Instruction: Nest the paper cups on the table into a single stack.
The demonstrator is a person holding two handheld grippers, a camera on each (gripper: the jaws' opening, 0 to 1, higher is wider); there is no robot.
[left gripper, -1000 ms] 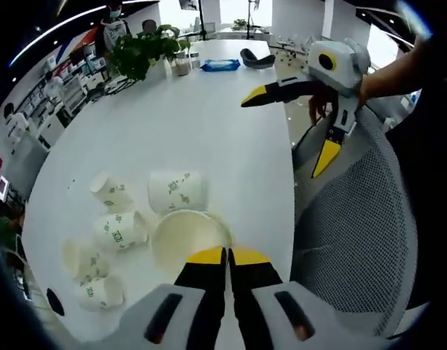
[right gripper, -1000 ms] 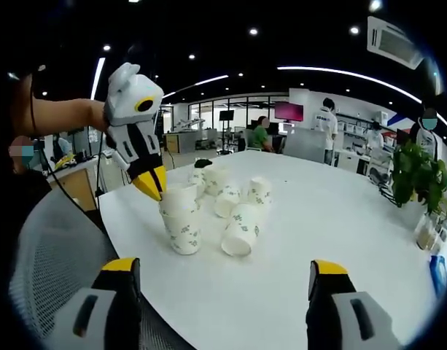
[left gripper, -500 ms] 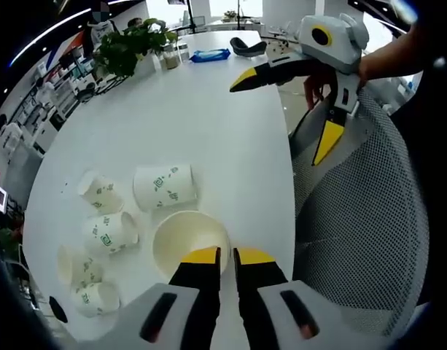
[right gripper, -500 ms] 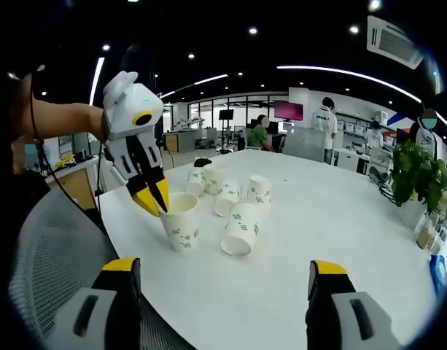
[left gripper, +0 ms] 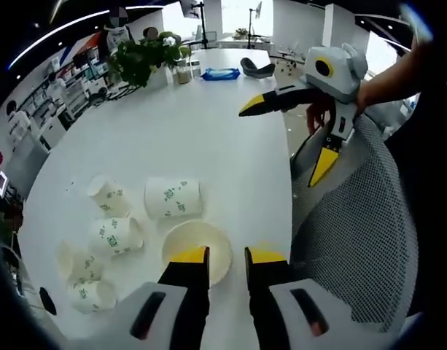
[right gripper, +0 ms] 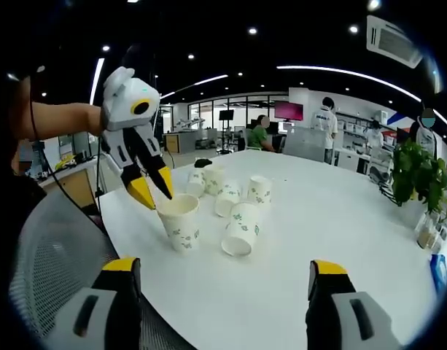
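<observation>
Upright cup [right gripper: 179, 222] sits left of centre near the tabletop [right gripper: 318, 219] edge, my left gripper [right gripper: 152, 192] spread above its rim. Right gripper [left gripper: 290, 132] gapes empty. One clumsy nudge topples it off.

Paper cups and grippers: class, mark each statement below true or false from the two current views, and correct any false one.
1. One paper cup stands upright near the table's edge. True.
2. The left gripper is clamped shut on that cup's rim. False: its jaws are spread apart just above the rim, gripping nothing.
3. The cup on its side beside the upright one has its mouth turned towards the right gripper's camera. True.
4. The right gripper holds a cup. False: its jaws are wide open and empty, above the mesh chair.
5. All cups are already nested in one stack. False: several lie scattered on the table.
</observation>
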